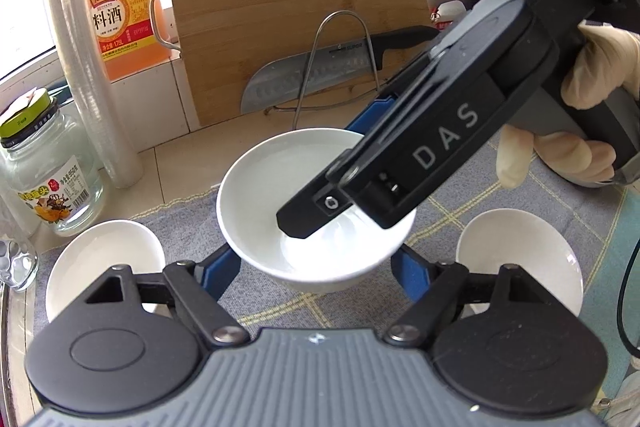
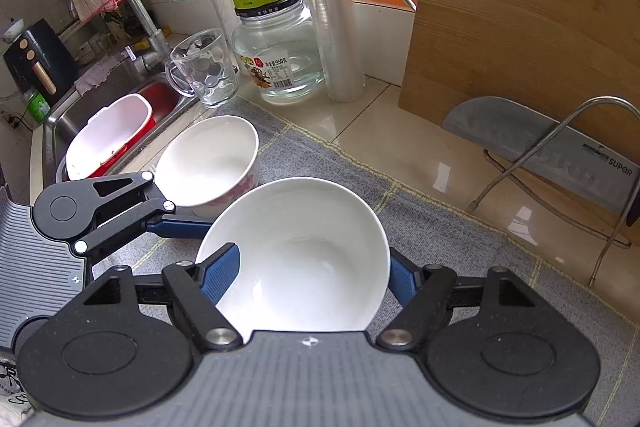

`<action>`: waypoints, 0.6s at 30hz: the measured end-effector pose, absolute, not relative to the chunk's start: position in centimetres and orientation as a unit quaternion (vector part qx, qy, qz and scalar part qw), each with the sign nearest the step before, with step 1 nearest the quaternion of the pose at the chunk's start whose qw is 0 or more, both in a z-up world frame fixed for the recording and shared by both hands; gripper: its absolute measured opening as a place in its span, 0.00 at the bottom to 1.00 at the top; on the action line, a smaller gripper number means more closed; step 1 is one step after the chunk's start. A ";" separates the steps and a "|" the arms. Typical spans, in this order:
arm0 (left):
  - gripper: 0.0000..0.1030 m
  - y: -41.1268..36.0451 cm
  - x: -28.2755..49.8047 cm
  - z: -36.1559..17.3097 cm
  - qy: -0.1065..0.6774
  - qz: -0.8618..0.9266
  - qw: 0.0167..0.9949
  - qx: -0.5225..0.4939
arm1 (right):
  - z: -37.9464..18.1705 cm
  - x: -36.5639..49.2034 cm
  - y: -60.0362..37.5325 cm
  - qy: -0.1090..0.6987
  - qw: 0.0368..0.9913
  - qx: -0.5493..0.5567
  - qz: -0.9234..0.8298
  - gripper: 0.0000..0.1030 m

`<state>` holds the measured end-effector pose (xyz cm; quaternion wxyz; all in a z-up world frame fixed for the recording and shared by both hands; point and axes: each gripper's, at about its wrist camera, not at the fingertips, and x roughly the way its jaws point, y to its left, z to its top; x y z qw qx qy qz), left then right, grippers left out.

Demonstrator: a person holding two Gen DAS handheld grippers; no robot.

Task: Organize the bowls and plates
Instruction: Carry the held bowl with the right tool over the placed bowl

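Note:
A plain white bowl (image 1: 280, 187) (image 2: 304, 247) hangs a little above the grey checked cloth (image 1: 500, 211), held from two sides. My left gripper (image 1: 316, 263) is shut on it, its blue fingers (image 1: 222, 269) pressed against the bowl's outer wall below the rim. My right gripper (image 2: 308, 267) is shut on the same bowl crosswise, with one finger (image 1: 308, 219) over the near rim and the other beyond the far side. Two more white bowls rest on the cloth, one on the left (image 1: 104, 267) and one on the right (image 1: 520, 259). The left one has a pink pattern (image 2: 208, 163).
A bamboo cutting board (image 1: 288, 7) leans at the back, with a knife (image 1: 304, 79) on a wire stand in front. A cooking wine jug (image 1: 120, 7), a plastic roll (image 1: 84, 67), a glass jar (image 2: 280, 55) and a glass mug (image 2: 204, 71) stand on the left. Beyond is the sink (image 2: 80, 115).

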<state>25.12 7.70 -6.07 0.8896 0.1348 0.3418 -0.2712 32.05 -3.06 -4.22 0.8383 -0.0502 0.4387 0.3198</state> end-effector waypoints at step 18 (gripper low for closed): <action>0.79 6.1 20.7 -3.8 0.336 -0.281 0.887 0.148 | -1.6 25.9 -5.3 0.415 0.851 -0.033 0.321 0.80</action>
